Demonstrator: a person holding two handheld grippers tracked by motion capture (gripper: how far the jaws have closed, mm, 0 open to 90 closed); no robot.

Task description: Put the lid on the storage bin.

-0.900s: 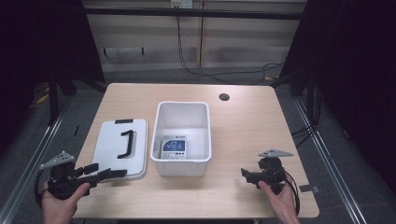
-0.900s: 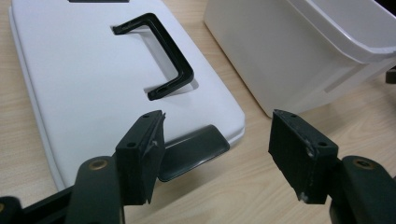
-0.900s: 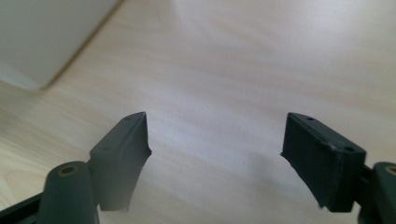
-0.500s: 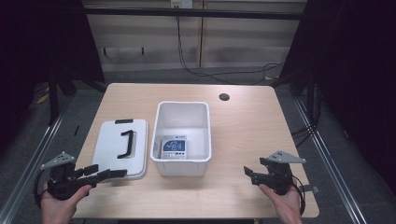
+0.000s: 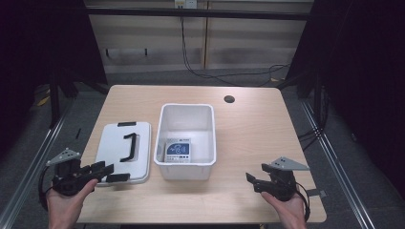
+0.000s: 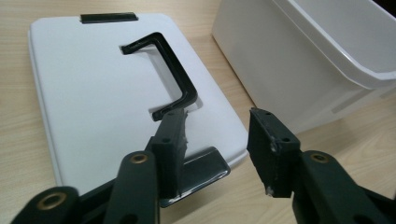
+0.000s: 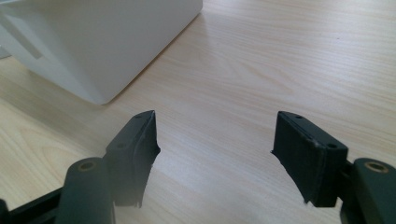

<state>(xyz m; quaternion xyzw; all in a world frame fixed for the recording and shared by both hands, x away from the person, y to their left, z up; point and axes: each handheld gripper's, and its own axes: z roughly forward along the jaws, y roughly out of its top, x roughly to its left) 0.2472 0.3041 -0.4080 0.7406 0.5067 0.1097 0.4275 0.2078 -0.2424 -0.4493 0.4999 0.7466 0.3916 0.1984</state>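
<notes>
Surface (image 5: 248,129): 1, light wood, fills mid frame of the high view. On it, centre: 1 white bin (image 5: 187,140), open top, w/ 1 small blue-and-white packet (image 5: 177,151) lying inside at its near end. Left of the bin, just beside it: 1 white lid (image 5: 117,155), flat, long axis running near-to-far in frame, same way as its 1 black handle (image 5: 129,147). 2 black clips on the lid, 1 at the far edge (image 5: 127,124), 1 at the near edge (image 5: 118,178).

Key relation: lid lies just up and right of the left gripper (image 5: 110,172), lower left of frame; its jaws straddle the lid's near corner by the near clip. In the left gripper view the jaws stand apart, nothing pinched, handle's near end straight ahead. So left hand is far nearer; lid pickup looks like its job.

Right gripper (image 5: 253,181): lower right, well apart from the bin, released, jaws wide over bare wood.
</notes>
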